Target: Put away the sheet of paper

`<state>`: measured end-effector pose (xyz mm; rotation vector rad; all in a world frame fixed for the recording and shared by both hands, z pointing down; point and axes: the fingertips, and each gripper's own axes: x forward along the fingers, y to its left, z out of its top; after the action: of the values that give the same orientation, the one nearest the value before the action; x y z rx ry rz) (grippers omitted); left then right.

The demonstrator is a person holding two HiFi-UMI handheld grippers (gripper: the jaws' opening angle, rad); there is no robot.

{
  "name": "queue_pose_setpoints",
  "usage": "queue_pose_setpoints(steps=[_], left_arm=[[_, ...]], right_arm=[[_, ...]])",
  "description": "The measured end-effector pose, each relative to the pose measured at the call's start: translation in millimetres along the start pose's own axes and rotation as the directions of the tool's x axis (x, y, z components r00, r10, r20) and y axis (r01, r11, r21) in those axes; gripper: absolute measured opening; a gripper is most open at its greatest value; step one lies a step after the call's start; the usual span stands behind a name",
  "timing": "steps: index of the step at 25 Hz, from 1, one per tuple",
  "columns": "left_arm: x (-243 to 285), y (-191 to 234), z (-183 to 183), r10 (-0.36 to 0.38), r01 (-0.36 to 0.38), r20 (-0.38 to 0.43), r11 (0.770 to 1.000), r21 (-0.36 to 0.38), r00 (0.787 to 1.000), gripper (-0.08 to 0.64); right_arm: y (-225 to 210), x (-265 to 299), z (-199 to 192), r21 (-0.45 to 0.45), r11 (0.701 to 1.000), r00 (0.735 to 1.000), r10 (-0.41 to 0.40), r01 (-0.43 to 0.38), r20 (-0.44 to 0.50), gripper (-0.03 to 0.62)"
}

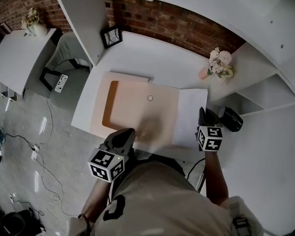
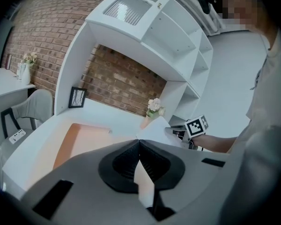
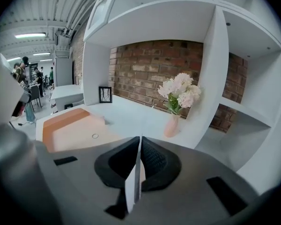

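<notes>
A white sheet of paper [image 1: 191, 116] lies on the white desk [image 1: 152, 58], at the right edge of a peach folder [image 1: 137, 109] that has a darker orange left border. My right gripper [image 1: 203, 113] is at the sheet's right edge and shut on it. In the right gripper view the sheet [image 3: 133, 184] stands edge-on between the closed jaws of the right gripper [image 3: 140, 139]. At the folder's front edge, my left gripper [image 1: 128, 132] is shut on a pale peach layer [image 2: 144, 182] of the folder, seen between the jaws of the left gripper [image 2: 139, 142].
A pink vase of flowers [image 1: 217, 65] stands at the desk's back right, and a small picture frame [image 1: 111, 36] at the back left. A black device [image 1: 230, 118] sits right of my right gripper. White shelves [image 1: 265, 90] rise on the right. A chair [image 1: 64, 55] is on the left.
</notes>
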<state>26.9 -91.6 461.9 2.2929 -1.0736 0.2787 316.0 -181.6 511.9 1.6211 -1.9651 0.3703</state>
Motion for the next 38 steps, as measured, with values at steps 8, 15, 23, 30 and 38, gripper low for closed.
queue_pose_setpoints(steps=[8, 15, 23, 30, 38], left_arm=[[-2, -4, 3, 0.006, -0.006, 0.012, 1.000, 0.004, 1.000, 0.015], [-10, 2, 3, 0.014, -0.014, 0.017, 1.000, 0.000, 1.000, 0.015], [-19, 8, -2, 0.030, -0.030, 0.009, 0.999, -0.013, 1.000, 0.015], [-17, 8, -1, 0.018, -0.018, 0.000, 1.000, -0.016, 1.000, 0.015], [-12, 4, -1, 0.013, -0.013, -0.010, 1.000, -0.018, 1.000, 0.015]], right_arm=[[4, 7, -8, 0.115, 0.993, 0.999, 0.039, -0.038, -0.009, 0.028], [5, 21, -24, 0.304, 0.951, 0.997, 0.066, -0.051, -0.038, 0.028], [0, 29, -36, 0.175, 0.984, 0.995, 0.002, 0.015, -0.098, 0.028], [-5, 32, -37, 0.231, 0.973, 0.993, 0.042, -0.016, -0.112, 0.028], [5, 31, -31, 0.401, 0.912, 0.990, 0.126, -0.089, -0.067, 0.028]])
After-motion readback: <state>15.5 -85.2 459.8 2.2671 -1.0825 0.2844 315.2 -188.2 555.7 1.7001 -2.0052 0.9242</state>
